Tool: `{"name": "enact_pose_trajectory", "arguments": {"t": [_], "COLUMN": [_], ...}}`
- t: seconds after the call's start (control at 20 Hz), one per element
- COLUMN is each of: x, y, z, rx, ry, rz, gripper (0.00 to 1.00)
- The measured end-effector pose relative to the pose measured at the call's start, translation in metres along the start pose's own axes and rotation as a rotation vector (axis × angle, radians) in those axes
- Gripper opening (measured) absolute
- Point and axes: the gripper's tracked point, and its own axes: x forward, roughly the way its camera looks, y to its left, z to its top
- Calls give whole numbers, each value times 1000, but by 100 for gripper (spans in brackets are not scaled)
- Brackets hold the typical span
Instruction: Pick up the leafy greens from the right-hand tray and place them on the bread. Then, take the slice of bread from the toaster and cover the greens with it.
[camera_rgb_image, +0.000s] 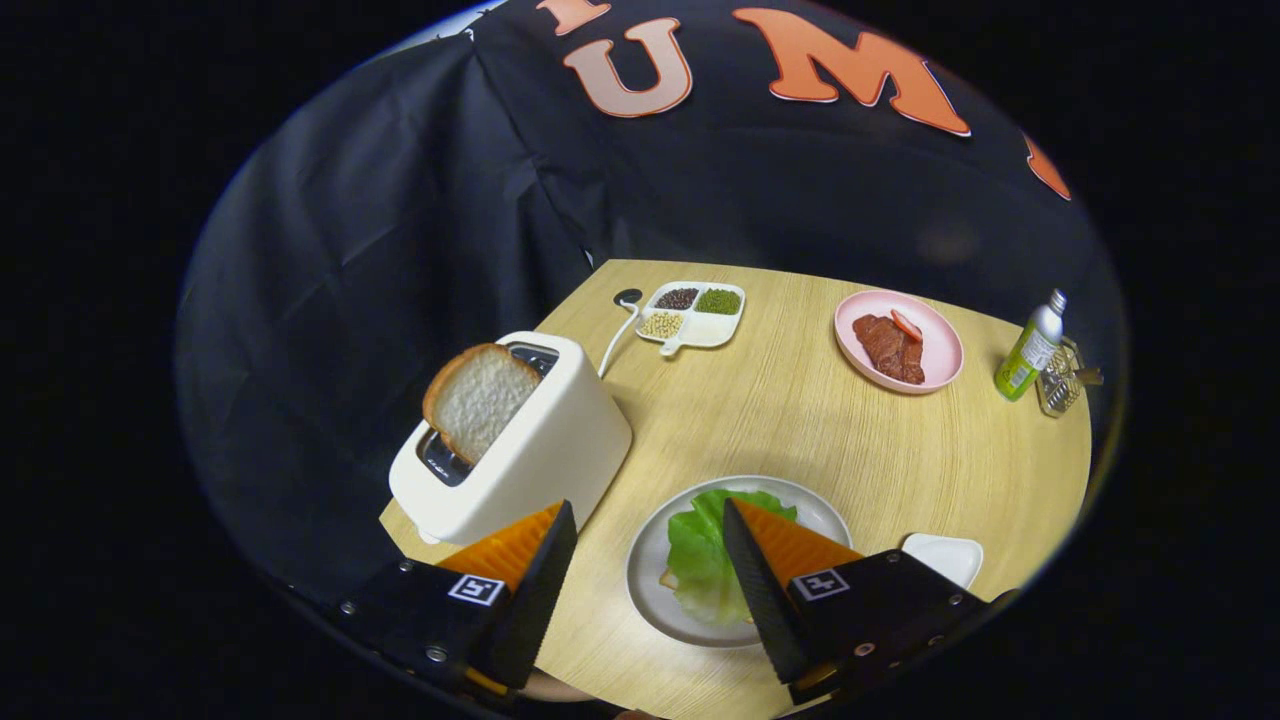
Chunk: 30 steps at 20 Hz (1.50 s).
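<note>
Desk: you are looking down on a pale wood-grain desk (800, 420) with a rounded far edge; black creased cloth hangs behind it as the booth wall.

Hand-held gripper: your hand-held gripper (650, 525) stands wide with nothing between its fingers; the fingers are orange wedges with black ribbed pads.

Leafy greens: the leafy greens (705, 555) lie on a round grey plate (645, 560) just ahead of the fingers — the right finger overlaps the leaf in view, and you cannot tell if it touches. A sliver of bread (668, 579) peeks from under the leaf's left edge.

Toaster: a white, smooth, round-cornered toaster (540, 450) sits near the desk's left edge, beyond the left finger. A bread slice (480, 398) stands up out of its slot, leaning, with a brown crust and porous white crumb.

Right-hand tray: a small white tray (948, 555) sits just beside the plate, past the right finger.

Open room: bare wood runs through the middle of the desk, between toaster and plate — clear of the far items.

Far side: a white divided dish (715, 328) holds brown, green and pale grains; a pink plate (935, 350) carries reddish meat slices; a green bottle (1028, 350) stands beside a small wire basket (1062, 385) near the right edge.
</note>
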Motion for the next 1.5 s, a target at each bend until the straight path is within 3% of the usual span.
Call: {"name": "enact_pose_trajectory", "arguments": {"t": [0.15, 0.4, 0.8, 1.0, 1.2, 1.3, 1.5], "x": [-5, -1, 39, 57, 74, 78, 81], "y": [25, 71, 114, 117, 108, 109, 109], "z": [22, 52, 64, 64, 57, 48, 47], "rx": [-17, -56, -49, -75, -93, -92, -69], "ry": [3, -7, 75, 113, 140, 164, 146], "rz": [6, 24, 15, -30, -95, -93, -85], "gripper": [96, 97, 93, 88, 77, 66, 33]}}
